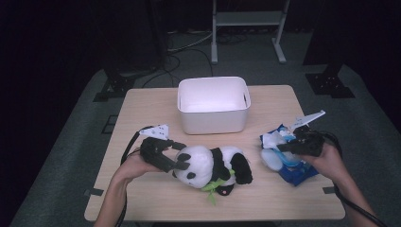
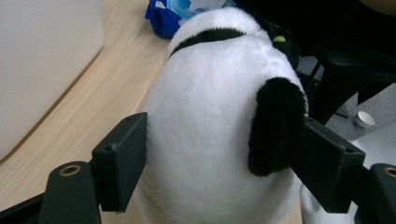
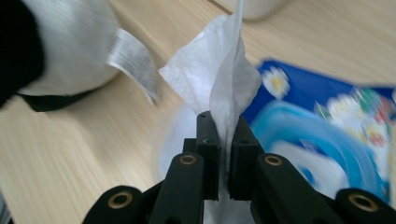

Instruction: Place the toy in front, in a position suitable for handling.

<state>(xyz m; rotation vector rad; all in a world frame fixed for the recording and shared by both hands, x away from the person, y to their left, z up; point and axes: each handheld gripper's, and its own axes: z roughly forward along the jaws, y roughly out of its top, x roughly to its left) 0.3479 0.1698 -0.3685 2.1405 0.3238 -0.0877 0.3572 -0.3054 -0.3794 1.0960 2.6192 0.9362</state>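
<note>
White tissue (image 3: 224, 84) pinched in right claw (image 3: 223, 154), drawn from blue pack (image 1: 288, 163); left claw (image 2: 219, 158) clamped on panda (image 2: 210, 130), steadying.

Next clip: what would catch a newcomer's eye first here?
The panda lying at the table's near middle stands out first, with the left claw clamped around its white body. To its right, the right claw pinches a white tissue drawn up from the blue pack. Behind them, a white bin sits at the table's far middle.
</note>
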